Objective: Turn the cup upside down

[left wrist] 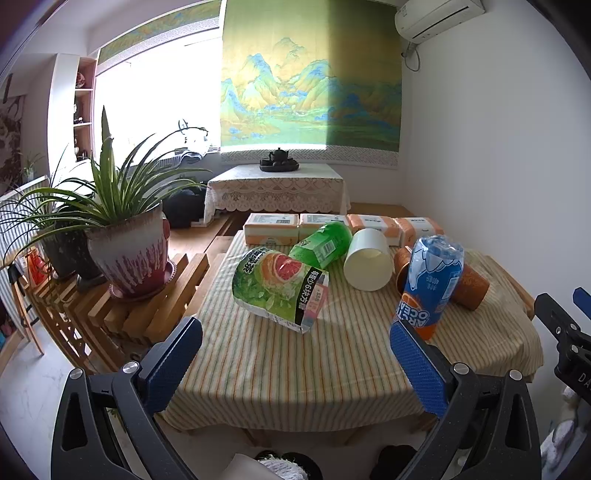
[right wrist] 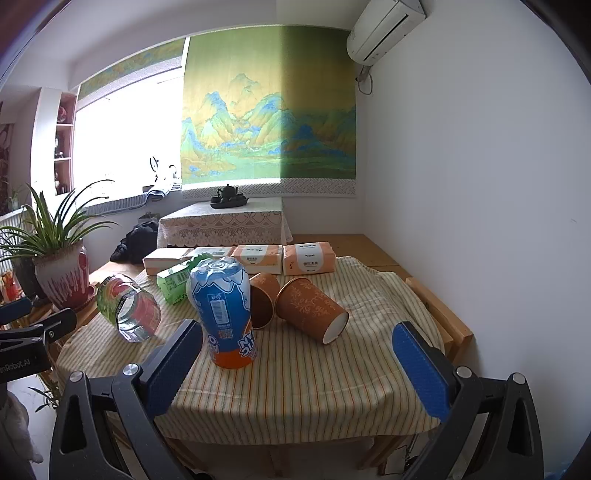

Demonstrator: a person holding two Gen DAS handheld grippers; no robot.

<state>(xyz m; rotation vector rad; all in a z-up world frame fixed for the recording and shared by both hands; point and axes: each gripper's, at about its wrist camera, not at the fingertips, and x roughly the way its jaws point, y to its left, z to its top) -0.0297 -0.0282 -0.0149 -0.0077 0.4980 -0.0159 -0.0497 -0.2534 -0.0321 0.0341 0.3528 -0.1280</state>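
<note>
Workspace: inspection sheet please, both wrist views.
Surface: striped tablecloth over a small wooden table.
Job's things: blue-orange cup already upside down; grapefruit cup, green cup, white cup and two brown cups lying on their sides.
Clutter: tissue packs along the far edge.
Grippers: left gripper and right gripper open, empty, short of the cups.
Cables: air conditioner cord on the wall.
Surroundings: potted plant, tea table, landscape hanging.

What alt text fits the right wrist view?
Open right gripper hangs over a striped tablecloth holding an upside-down blue-orange cup, two brown paper cups on their sides, and tissue packs behind.
</note>
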